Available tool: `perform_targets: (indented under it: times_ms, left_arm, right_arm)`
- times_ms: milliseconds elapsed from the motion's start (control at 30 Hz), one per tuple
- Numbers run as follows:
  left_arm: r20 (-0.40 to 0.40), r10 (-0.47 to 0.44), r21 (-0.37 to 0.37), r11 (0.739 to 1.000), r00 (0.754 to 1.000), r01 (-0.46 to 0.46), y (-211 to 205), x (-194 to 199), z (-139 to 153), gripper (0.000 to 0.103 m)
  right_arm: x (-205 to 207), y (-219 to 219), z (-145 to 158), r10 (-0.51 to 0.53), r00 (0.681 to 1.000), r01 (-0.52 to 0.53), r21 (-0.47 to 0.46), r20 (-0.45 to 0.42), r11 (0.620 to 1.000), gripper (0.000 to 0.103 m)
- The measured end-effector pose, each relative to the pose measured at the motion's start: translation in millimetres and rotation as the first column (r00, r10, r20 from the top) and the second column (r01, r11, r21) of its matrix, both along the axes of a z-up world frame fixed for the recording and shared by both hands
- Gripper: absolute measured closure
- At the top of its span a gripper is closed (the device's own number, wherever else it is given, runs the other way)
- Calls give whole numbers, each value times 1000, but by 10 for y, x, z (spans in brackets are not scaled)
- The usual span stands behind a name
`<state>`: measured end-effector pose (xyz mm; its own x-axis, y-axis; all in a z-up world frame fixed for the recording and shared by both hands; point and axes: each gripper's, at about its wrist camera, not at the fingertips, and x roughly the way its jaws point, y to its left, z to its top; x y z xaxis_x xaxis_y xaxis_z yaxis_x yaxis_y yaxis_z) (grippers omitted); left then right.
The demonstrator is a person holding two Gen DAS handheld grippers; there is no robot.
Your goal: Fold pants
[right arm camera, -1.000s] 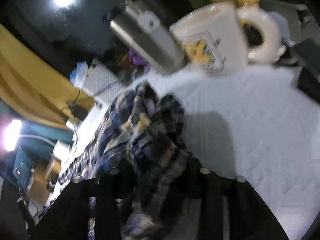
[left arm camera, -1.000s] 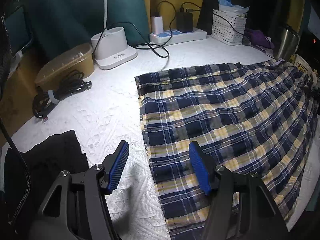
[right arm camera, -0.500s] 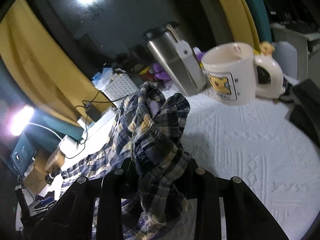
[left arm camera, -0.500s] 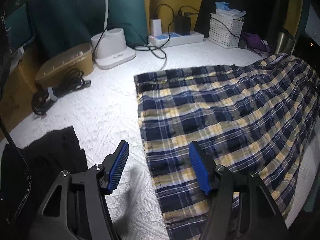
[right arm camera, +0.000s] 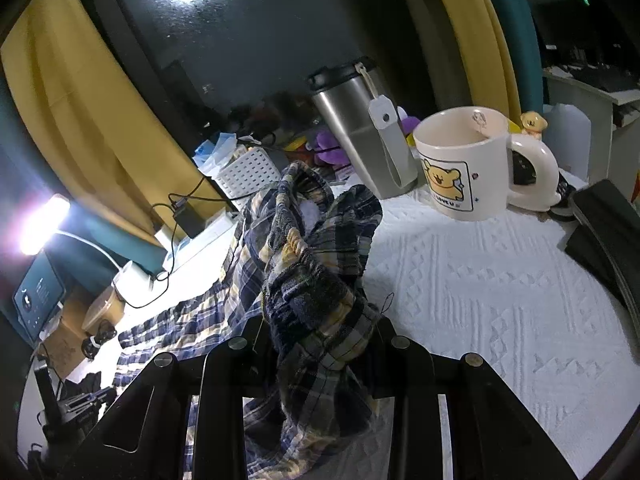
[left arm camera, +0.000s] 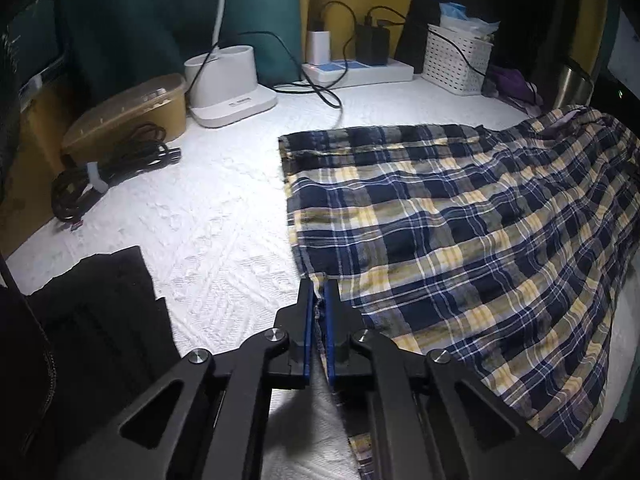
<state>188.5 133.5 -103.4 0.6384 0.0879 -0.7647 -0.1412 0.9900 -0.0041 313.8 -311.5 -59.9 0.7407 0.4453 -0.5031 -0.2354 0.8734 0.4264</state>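
Note:
Navy, yellow and white plaid pants point(left arm camera: 460, 220) lie spread over the white textured cloth point(left arm camera: 224, 232). My left gripper point(left arm camera: 319, 286) is shut, its blue pads point(left arm camera: 307, 312) pinching the near left hem edge of the pants. In the right wrist view the waistband end of the pants point(right arm camera: 308, 248) is bunched and lifted off the cloth, with my right gripper point(right arm camera: 316, 320) shut on it. The bunched fabric hides the right gripper's pads.
At the back stand a white lamp base point(left arm camera: 228, 84), a power strip point(left arm camera: 360, 70) and a white basket point(left arm camera: 456, 60). A brown tub point(left arm camera: 128, 108) and a cable bundle point(left arm camera: 108, 168) sit left, a black garment point(left arm camera: 92, 312) near left. A steel tumbler point(right arm camera: 360, 132) and a mug point(right arm camera: 460, 160) stand beyond the waistband.
The left jaws, wide apart before, have come together on the hem edge. The right gripper has risen a little with the bunched waistband and rolled; the tumbler and mug now look upright.

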Motion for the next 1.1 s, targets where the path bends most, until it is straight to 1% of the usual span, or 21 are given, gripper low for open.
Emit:
perform_targets:
  times_ms: [100, 133, 200, 267, 333, 367, 400, 467, 667, 767, 800, 833, 867, 900, 967, 1000, 1100]
  left_arm:
    - [10, 24, 4, 1000, 1000, -24, 30, -38, 20, 99]
    - [12, 34, -2, 999, 999, -34, 51, -49, 38, 99]
    - [23, 36, -41, 999, 999, -35, 101, -66, 100, 99]
    - [31, 34, -46, 998, 999, -32, 133, -40, 157, 98]
    - [35, 34, -33, 999, 999, -33, 163, 38, 188, 79]
    - [37, 37, -31, 999, 999, -36, 175, 80, 193, 56]
    - [46, 40, -33, 999, 998, -38, 185, 131, 204, 46]
    - [52, 26, -39, 999, 998, -24, 170, 240, 218, 46]
    - [-11, -35, -31, 999, 999, 35, 54, 608, 86, 46]
    - [-33, -49, 6, 999, 998, 49, 8, 712, 11, 47]
    - [-36, -47, 27, 998, 998, 48, -2, 737, -11, 50]
    - [-20, -54, 41, 998, 998, 54, -14, 744, -8, 57]
    - [-16, -51, 50, 997, 999, 52, -17, 754, -2, 73]
    - [-18, -36, 67, 997, 999, 37, -13, 766, 7, 84]
    - [-17, 1, 117, 993, 1000, 1, 21, 791, 10, 88]
    - [-13, 17, 131, 991, 1000, -15, 48, 791, 9, 89]
    - [-13, 50, 135, 990, 999, -48, 137, 746, 43, 89]
  right_arm:
    - [-16, 20, 39, 2, 1000, -2, -16, 10, 1000, 70]
    - [-19, 22, 43, 2, 1000, -2, -20, 11, 1000, 70]
    - [-18, 27, 45, 2, 1000, -2, -25, 9, 1000, 70]
    - [-13, 23, 33, 2, 1000, -1, -30, 7, 1000, 70]
    - [3, 22, 15, -3, 1000, 4, -35, 3, 999, 70]
    - [15, 25, 3, -5, 1000, 5, -38, 0, 999, 70]
    - [32, 21, -17, -9, 1000, 9, -43, -5, 999, 70]
    - [54, 16, -44, -12, 1000, 12, -50, -10, 999, 70]
    - [149, -5, -137, -15, 1000, 13, -66, -28, 998, 70]
    - [198, -15, -189, -17, 999, 14, -76, -36, 997, 70]
    - [212, -19, -203, -17, 999, 14, -74, -38, 997, 70]
    - [218, -30, -218, -17, 999, 15, -73, -40, 997, 70]
    - [227, -28, -227, -18, 999, 15, -74, -41, 997, 70]
    - [236, -29, -237, -18, 999, 15, -76, -42, 997, 70]
    - [244, -25, -249, -18, 999, 15, -79, -43, 997, 70]
    - [246, -27, -254, -19, 999, 15, -80, -43, 997, 70]
    - [232, -17, -230, -16, 999, 13, -85, -36, 996, 70]
